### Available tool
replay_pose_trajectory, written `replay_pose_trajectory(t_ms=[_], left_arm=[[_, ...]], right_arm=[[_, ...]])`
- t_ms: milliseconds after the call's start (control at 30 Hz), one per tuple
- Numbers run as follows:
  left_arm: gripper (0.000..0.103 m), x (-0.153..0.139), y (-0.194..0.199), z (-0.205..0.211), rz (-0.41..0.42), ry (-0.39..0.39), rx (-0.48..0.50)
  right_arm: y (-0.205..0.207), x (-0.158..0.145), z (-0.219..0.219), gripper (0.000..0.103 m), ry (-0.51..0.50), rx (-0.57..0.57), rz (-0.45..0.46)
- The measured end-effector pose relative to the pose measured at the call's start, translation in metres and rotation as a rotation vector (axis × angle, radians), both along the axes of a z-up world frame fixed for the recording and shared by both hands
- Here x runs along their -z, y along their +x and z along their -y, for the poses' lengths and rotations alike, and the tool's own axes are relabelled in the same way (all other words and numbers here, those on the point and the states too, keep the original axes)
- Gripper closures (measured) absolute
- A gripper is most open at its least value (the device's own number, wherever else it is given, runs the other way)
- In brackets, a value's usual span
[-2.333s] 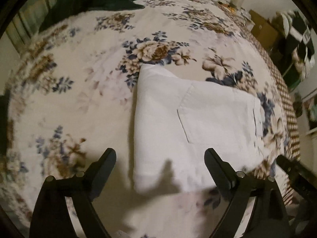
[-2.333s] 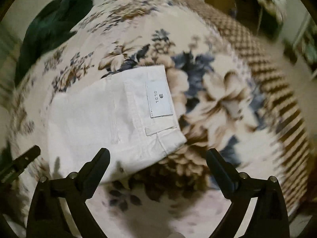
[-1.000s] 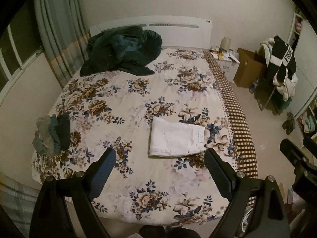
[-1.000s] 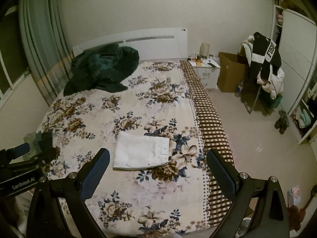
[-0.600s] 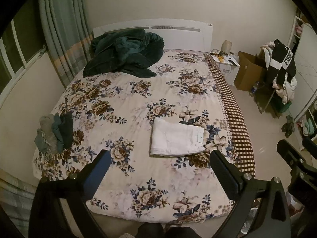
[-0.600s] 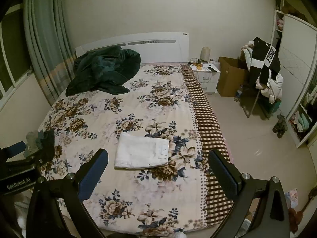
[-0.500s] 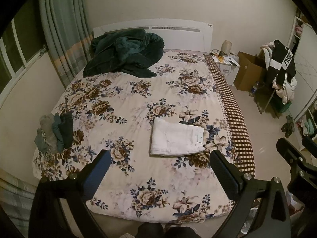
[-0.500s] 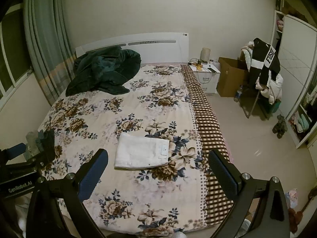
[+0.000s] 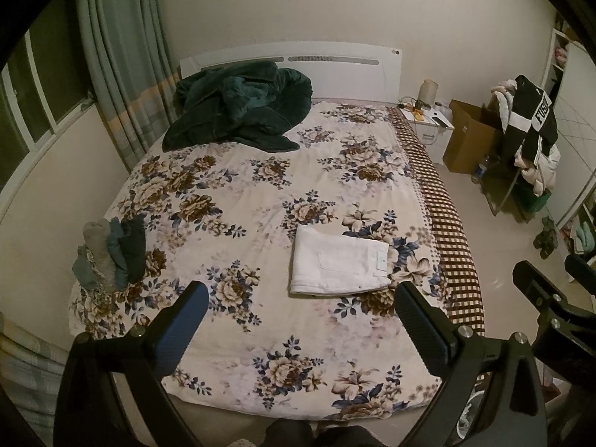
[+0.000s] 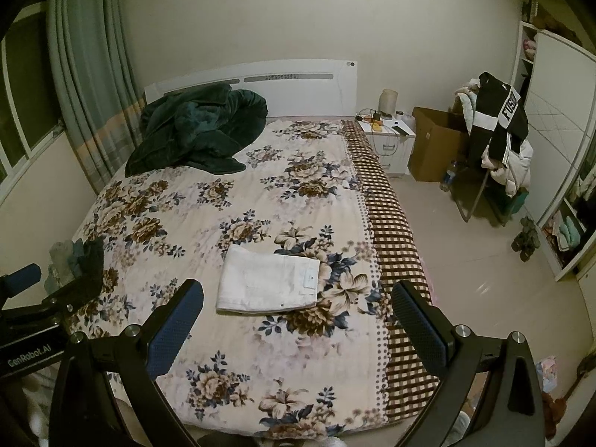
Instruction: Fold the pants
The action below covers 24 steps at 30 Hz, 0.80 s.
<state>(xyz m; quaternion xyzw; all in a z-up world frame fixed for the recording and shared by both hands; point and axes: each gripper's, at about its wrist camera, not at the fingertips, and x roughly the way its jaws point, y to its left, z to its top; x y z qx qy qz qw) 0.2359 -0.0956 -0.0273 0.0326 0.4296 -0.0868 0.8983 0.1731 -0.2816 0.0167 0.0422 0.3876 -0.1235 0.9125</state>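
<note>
Left wrist view | white folded cloth pants [image 9: 341,266] lay flat on flowery bed [image 9: 231,201], folding looked done | left claw [image 9: 301,316] wide, empty | right claw [image 10: 298,314] wide, empty

Floral bed [image 9: 260,342] bears folded white pants [image 9: 337,264], green blanket [image 9: 238,111], clothes pile [image 9: 111,253].

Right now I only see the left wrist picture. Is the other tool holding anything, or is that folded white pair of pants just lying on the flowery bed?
Observer: The right gripper is open and empty. The folded white pants lie untouched on the floral bedspread.
Operator: Any writing on my own tool?
Observer: Yes. Seen from the right wrist, the left gripper has "GenRobot.AI" printed on its black body.
Operator: Anything on the floor that I miss?
Observer: A small pinkish item lies near the bed's foot corner. I cannot tell what it is.
</note>
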Motion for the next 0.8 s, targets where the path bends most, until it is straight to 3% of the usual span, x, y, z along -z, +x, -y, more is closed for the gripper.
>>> replay_pose_trajectory(t_ms=[800], left_arm=[[0.001, -0.004, -0.007, 0.003, 0.002, -0.002, -0.005]], right_arm=[[-0.003, 0.004, 0.012, 0.000, 0.016, -0.019, -0.006]])
